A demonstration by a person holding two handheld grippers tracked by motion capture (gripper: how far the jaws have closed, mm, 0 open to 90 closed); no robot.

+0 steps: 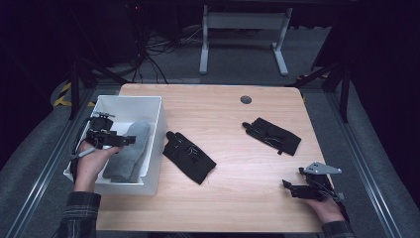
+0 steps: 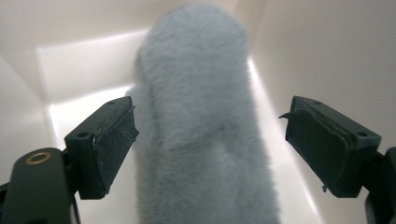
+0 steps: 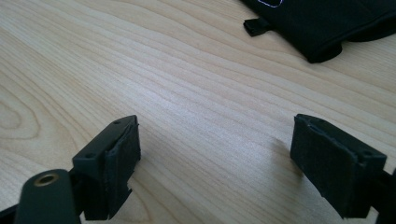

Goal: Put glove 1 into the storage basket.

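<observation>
At the near right edge of the tabletop (image 1: pixel 237 198), the right hand-held gripper (image 1: pixel 291 189) rests low on the wood in the person's right hand (image 1: pixel 324 207). Its jaws stand apart with nothing between them; its own view shows bare wood grain under the pads, with the cuff of a black glove (image 3: pixel 322 23) farther ahead. It looks parked there, out of the way, while the other hand works.

At the near left, the person's left hand (image 1: pixel 91 161) holds the left hand-held gripper (image 1: pixel 130 141) over the white plastic bin (image 1: pixel 154 144), which sits at the left edge of the tabletop. The jaws stand wide, and the left gripper view shows its pads (image 2: pixel 114 140) on either side of the grey fuzzy glove (image 2: pixel 201 135) without pressing on it. The glove (image 1: pixel 130 151) lies lengthwise on the bin floor, its rounded end toward the far wall. Judging from the spread jaws, the glove has been let go here, inside the bin where soft items seem to be gathered.

Farther out, two black gloves lie flat on the open wood: one (image 1: pixel 189 156) just beside the bin's right wall, the other (image 1: pixel 272 135) well apart toward the right. They are probably next to go into the bin, the closer one within easy reach of the left side. Beyond them a round cable grommet (image 1: pixel 245 99) sits near the far edge.
</observation>
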